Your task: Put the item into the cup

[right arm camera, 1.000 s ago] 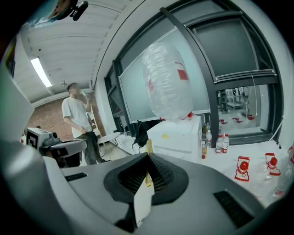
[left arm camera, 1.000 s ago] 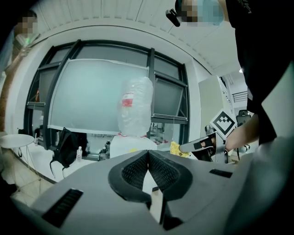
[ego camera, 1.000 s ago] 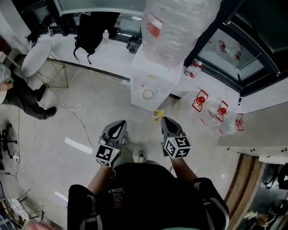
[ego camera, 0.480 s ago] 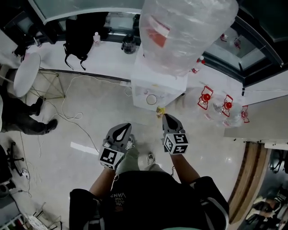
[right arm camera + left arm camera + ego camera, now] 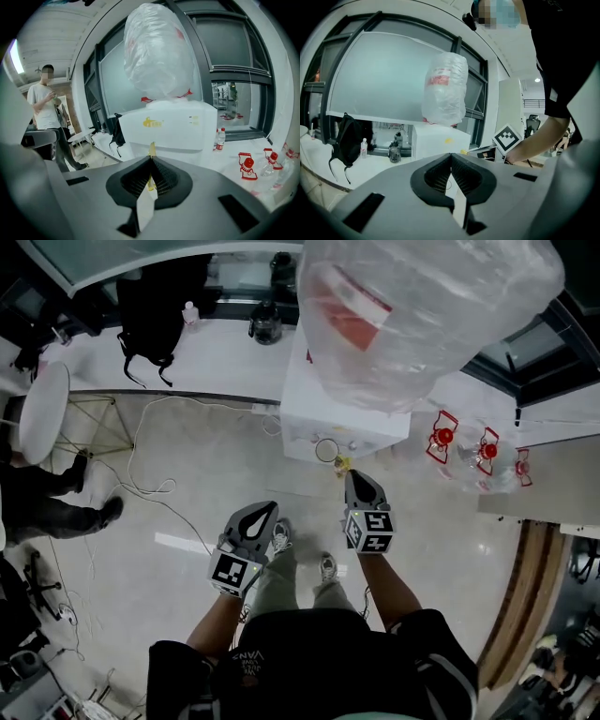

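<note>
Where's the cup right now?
In the head view, the cup sits at the front of the white water dispenser, just ahead and slightly left of the right gripper, which pinches the yellow item.

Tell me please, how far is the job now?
Done: the right claw is shut on the yellow item. In hand: the item hangs just short of the cup on the white dispenser. Left: putting it in the cup. The left claw is shut, empty.

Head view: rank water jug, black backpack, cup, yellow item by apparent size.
1. water jug, though it is nearest the camera, which inflates it
2. black backpack
3. cup
4. yellow item, only slightly smaller than the cup
</note>
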Demonstrator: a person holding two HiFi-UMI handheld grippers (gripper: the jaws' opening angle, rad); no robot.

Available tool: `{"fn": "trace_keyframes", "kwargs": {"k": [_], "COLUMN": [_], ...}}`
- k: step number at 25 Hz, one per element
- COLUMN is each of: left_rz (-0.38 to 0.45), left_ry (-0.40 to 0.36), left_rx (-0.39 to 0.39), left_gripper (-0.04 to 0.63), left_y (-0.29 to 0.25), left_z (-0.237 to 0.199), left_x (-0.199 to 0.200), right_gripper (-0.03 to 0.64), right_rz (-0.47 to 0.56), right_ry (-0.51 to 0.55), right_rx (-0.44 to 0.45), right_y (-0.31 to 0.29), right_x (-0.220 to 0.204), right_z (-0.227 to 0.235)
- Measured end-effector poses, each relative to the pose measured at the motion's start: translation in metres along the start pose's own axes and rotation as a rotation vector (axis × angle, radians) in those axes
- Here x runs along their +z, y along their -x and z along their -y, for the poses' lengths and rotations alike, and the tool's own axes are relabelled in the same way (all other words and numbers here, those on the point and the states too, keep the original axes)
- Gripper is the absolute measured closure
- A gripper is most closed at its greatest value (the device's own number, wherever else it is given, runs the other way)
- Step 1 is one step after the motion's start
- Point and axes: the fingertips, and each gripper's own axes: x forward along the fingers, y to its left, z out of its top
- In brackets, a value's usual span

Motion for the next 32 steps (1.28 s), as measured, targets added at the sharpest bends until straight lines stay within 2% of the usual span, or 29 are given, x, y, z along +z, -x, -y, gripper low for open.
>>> {"fn": "trace_keyframes", "kwargs": {"k": [9,16,32], "left_rz": [-0.017,-0.028,-0.053], "left_ry": [0.009,0.048,0.038], "left_rx": [-0.026,-0.018,-0.029], "left_gripper": [0.575,0.575,0.575], "left_y": [-0.027,-0.042,-0.063], "left_z": [-0.039,-0.059,-0.079], "left_x": [-0.029,-0.057,-0.093], "right_gripper": [0.572,0.572,0.571], "right_rz": [-0.068,-0.101,-0.179], "right_ry": [0.005,-0.014,0.005], "right_rx": [-0.038,-0.075,-0.116], "right_y": [-0.071,-0.120,-0.194], "right_x": [-0.038,-0.070,-0.132], "right_z": [0.013,0.029,0.057]}}
